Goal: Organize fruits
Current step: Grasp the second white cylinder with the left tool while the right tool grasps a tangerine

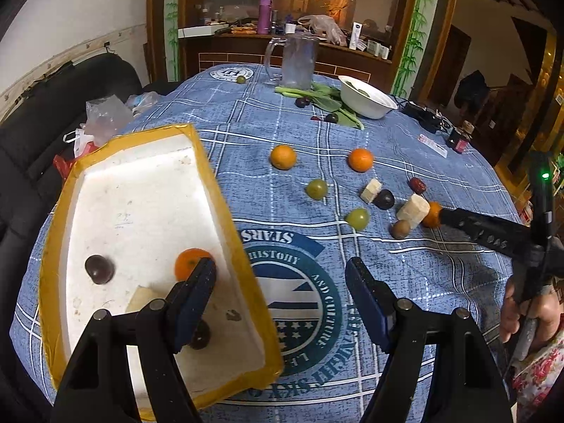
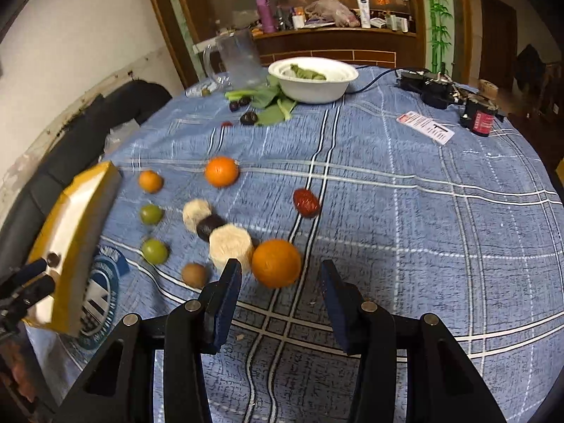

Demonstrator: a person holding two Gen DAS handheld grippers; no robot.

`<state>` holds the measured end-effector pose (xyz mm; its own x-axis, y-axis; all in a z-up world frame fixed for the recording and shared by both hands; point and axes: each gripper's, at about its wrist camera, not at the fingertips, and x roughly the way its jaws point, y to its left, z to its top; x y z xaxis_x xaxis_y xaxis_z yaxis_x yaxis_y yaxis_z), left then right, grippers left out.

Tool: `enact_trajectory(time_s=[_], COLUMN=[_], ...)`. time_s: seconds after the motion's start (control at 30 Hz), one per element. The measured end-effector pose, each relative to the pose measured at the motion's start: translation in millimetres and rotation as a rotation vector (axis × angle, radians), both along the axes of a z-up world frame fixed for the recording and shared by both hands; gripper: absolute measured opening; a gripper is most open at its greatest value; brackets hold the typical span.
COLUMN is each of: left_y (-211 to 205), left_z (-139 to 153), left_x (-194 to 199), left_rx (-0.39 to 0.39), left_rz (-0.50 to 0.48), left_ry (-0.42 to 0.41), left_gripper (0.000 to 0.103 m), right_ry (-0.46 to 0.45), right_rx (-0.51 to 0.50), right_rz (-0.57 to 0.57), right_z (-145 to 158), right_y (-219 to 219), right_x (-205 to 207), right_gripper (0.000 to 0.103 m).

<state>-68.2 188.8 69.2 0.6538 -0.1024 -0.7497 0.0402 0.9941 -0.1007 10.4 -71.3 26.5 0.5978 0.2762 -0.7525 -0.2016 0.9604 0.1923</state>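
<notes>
The orange [image 2: 276, 263] sits on the desk [image 2: 405, 211] just ahead of the right claw [image 2: 278, 282], whose jaws stand apart and empty. It looks firm, round and apt to roll, so I judge a hold across its widest middle is safest. The left claw [image 1: 282, 275] is open too, one finger over the foam box [image 1: 148, 190].

On the blue plaid tablecloth [image 1: 352, 317] at the lower centre of your left wrist view, a round teal emblem [image 1: 296, 303] reads, upside down, "STARS", "HISTORY", "AND CULTURE" and "NIGHT SKY".
</notes>
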Motion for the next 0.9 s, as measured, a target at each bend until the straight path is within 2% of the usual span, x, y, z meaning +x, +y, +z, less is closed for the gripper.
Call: enact_trajectory(time_s=[0.17, 0.23, 0.3, 0.37, 0.5, 0.7, 0.8, 0.9], left_y=[-11, -17, -25, -34, -62, -117, -142, -158], left_z=[1, 1, 1, 0, 2, -4, -14, -27], left_x=[3, 6, 10, 15, 28, 53, 71, 87], left_rx=[0.003, -0.005, -0.008, -0.019, -0.02, 0.016, 0.019, 0.041], left_rz=[-0.029, -0.051, -0.068, -0.089, -0.153, -0.304, -0.376, -0.411], left_ry=[-0.011, -0.015, -0.012, -0.004, -0.014, -0.052, -0.025, 0.0], left_gripper=[0.075, 0.07, 0.066, 0.066, 0.066, 0.065, 0.047, 0.044], right_ry=[0.007, 0.011, 0.002, 0.005, 0.006, 0.012, 0.031, 0.035], right_rx=[-0.073, -0.076, -0.062, -0.036, 0.017, 0.022, 0.057, 0.083], right_rz=[0.015, 0.018, 0.018, 0.024, 0.013, -0.061, -0.09, -0.112], right_z=[-15, -20, -23, -25, -24, -23, -24, -23], right_y=[11, 13, 12, 10, 1, -20, -34, -43], right_x=[6, 10, 11, 12, 11, 8, 10, 11], right_gripper=[0.049, 0.049, 0.046, 0.036, 0.035, 0.035, 0.035, 0.035])
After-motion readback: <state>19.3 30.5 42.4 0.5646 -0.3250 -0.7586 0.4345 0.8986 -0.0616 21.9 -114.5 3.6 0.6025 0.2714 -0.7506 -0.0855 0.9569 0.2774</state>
